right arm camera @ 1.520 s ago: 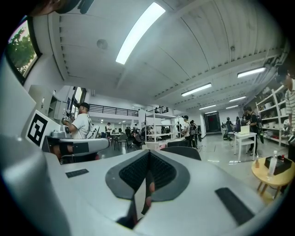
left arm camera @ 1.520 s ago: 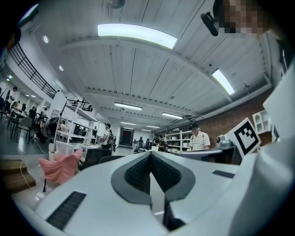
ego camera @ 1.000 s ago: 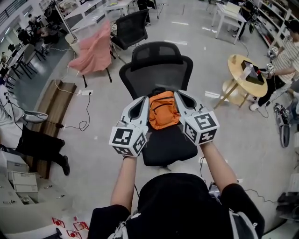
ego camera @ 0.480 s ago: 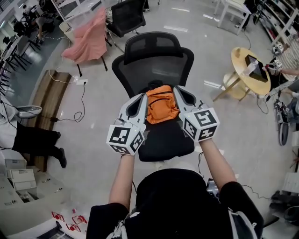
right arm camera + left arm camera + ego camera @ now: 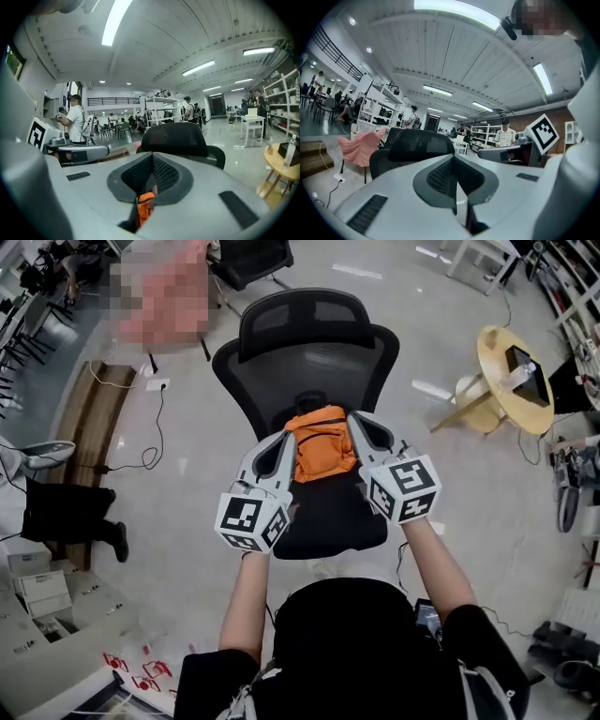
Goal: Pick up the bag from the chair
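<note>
- The left hand-held gripper [image 5: 287, 441] hangs over the front left of the seat. Its tip is just beside the bag's left edge. Its own view shows the jaws pressed together with nothing between them.
- The orange bag [image 5: 323, 452] lies at the back of the black office chair [image 5: 309, 357], on the seat and against the foot of the mesh backrest. It sits between the two gripper tips. No view shows a jaw on it, and whether either tip touches the fabric cannot be told.
- The right hand-held gripper [image 5: 357, 427] mirrors the left, with its tip just beside the bag's right edge. Its jaws are together too, and the orange fabric shows only beyond them, low in the gap, not clamped.
- Progress, as I judge it, is the approach only: both grippers are at the bag, but nothing is grasped.
- What is left is to part the jaws, close on the bag or a strap, and lift it clear of the seat.
</note>
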A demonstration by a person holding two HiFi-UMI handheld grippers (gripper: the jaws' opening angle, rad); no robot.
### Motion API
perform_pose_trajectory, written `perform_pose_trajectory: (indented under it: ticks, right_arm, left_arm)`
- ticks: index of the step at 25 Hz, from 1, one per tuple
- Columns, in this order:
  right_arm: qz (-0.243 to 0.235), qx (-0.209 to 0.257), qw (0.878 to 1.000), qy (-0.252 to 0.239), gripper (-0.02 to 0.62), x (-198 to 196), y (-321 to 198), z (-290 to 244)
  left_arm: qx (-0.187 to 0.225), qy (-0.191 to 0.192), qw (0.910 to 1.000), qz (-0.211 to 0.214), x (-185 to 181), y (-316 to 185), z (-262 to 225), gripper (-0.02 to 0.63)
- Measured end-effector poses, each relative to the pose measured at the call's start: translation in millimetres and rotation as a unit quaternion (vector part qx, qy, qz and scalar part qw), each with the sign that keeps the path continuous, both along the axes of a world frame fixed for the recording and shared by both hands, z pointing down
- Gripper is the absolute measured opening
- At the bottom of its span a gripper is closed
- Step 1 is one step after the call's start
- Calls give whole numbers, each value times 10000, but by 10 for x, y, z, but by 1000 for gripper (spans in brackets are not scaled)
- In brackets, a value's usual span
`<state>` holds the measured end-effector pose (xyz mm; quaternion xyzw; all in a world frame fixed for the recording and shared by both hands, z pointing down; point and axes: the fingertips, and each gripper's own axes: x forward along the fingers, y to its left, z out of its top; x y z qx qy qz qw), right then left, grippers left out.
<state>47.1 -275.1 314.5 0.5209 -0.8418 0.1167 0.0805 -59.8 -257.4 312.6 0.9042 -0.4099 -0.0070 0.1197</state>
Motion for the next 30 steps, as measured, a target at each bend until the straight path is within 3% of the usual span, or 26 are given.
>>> perform_pose_trajectory:
  ticks: [25,30]
  right_arm:
    - [-131,-998,9949,77,0,166,-723,1257]
    - [-117,-1195,9927,109,0,226,-771,1512]
  left_arm:
    - [-1290,-292,9912,-86,97,-636,1498,9]
    - [-1354,-523,9894,78,200,-676,1734,9]
